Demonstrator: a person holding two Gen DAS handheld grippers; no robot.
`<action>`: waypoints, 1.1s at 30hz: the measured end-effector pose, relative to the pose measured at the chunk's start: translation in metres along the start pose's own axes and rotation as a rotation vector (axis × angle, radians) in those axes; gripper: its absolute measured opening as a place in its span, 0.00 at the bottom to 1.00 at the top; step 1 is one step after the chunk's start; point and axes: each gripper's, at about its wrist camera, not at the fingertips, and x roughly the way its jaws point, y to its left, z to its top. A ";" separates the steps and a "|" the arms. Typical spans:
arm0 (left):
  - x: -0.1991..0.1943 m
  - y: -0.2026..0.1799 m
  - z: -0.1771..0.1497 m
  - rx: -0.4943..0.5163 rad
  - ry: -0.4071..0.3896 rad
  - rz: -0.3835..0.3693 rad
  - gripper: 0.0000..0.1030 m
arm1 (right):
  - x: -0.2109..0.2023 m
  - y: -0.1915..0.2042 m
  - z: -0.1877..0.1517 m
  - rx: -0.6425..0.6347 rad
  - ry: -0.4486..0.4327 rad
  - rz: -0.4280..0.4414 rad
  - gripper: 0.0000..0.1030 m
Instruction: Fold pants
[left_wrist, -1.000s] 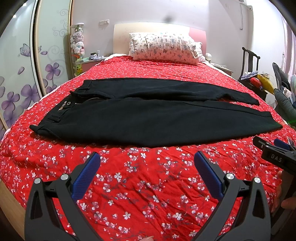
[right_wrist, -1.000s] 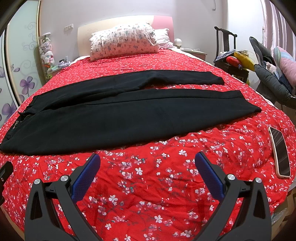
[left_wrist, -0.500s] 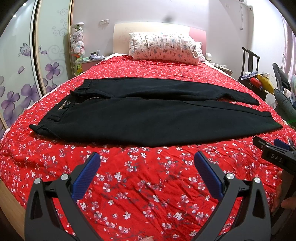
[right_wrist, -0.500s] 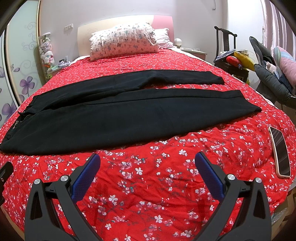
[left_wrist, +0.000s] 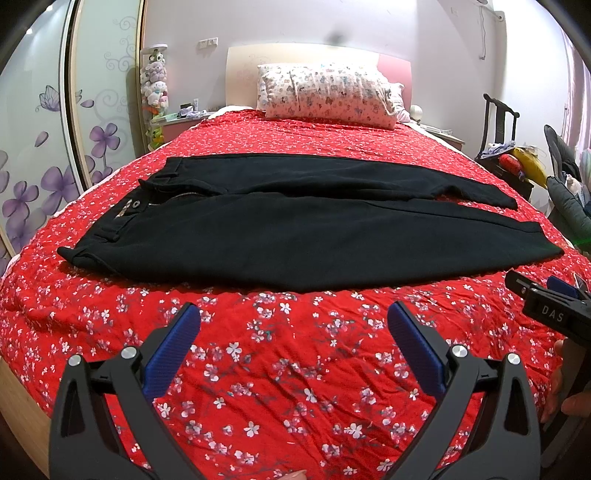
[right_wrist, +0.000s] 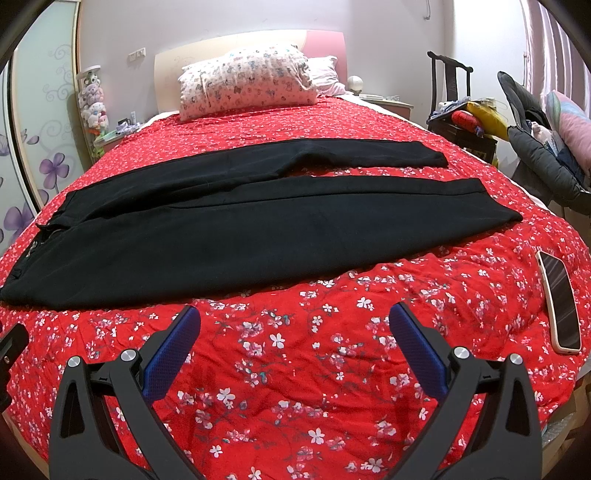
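Note:
Black pants (left_wrist: 295, 236) lie flat across the red floral bedspread, waistband at the left, both legs stretched to the right. They also show in the right wrist view (right_wrist: 258, 229). My left gripper (left_wrist: 293, 325) is open and empty, held above the bedspread in front of the pants' near edge. My right gripper (right_wrist: 294, 326) is open and empty, also short of the near edge. The right gripper's side (left_wrist: 546, 302) shows at the right of the left wrist view.
A phone (right_wrist: 559, 299) lies on the bedspread at the right, near the bed's edge. A patterned pillow (left_wrist: 328, 96) rests at the headboard. A chair with clothes (right_wrist: 465, 114) stands right of the bed. A wardrobe door (left_wrist: 55, 129) is at the left.

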 end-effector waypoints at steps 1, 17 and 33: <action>0.000 -0.001 0.001 0.000 0.000 0.000 0.98 | 0.000 0.000 0.000 0.000 0.000 0.000 0.99; 0.017 -0.008 0.004 0.003 -0.005 -0.002 0.98 | -0.006 -0.016 0.002 0.076 -0.035 0.056 0.99; 0.080 0.006 0.053 -0.162 -0.025 -0.176 0.98 | 0.089 -0.164 0.177 0.395 0.024 0.353 0.99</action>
